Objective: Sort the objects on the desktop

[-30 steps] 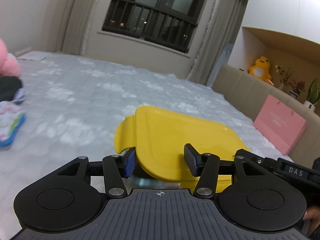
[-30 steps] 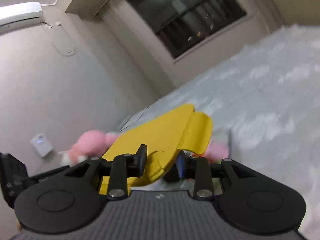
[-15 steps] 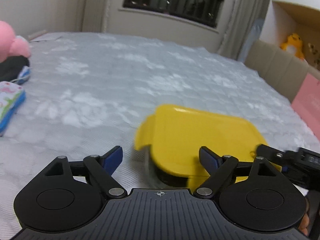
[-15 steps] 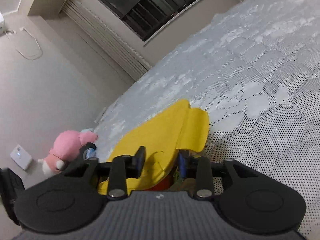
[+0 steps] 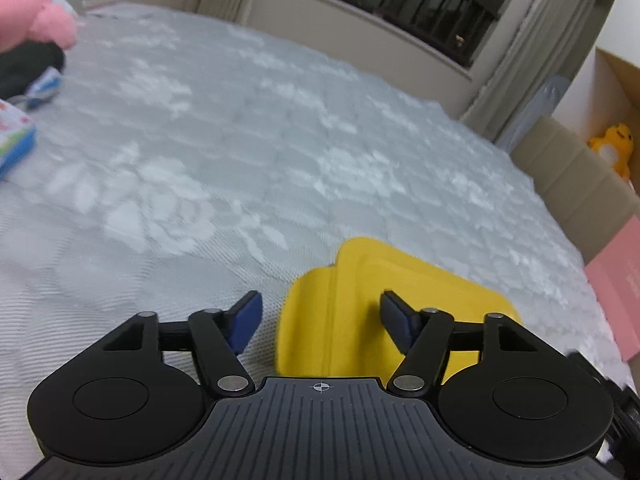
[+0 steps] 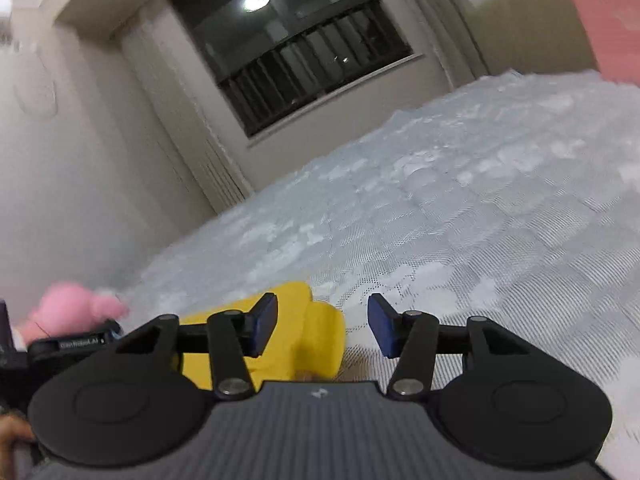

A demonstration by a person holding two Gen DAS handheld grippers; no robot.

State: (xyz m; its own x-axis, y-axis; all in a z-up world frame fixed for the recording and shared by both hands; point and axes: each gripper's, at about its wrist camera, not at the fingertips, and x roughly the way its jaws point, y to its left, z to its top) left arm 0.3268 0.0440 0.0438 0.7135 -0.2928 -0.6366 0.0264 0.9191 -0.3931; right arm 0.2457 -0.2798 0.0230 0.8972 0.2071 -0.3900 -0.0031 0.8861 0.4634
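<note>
a: yellow lid (image 5: 404, 312) is down on the bed (image 5: 280, 152) now. a second ago both tools were carrying it in the air, clamped on opposite ends; since then it has sunk flat and both have let go.

b: how do the tools stand?

a: the left tool (image 5: 320, 322) has its jaws apart, just been narrowing again after a wide release. the lid's near flap sits between the blue pads but neither pad presses on it. the right tool (image 6: 322, 328) is apart too, its jaws just been closing a little. its left pad overlaps the lid's corner (image 6: 296, 336) in view, with no squeeze that i can see.

b: so that piece is placed?

a: i'd judge so, lid delivered, and the next item is wanted. (whether a box sits under the lid i cannot tell from here.)

b: room to move?

a: plenty of bare quilt ahead and to the left. the lid lies toward the bed's right side, with the padded headboard (image 5: 572, 184) and a pink bag (image 5: 616, 292) beyond the edge there. the other things are well apart at the far left: a pink plush (image 5: 28, 12), something black (image 5: 28, 68) and a patterned pouch (image 5: 12, 140). backing both tools straight out should clear the flap.
</note>
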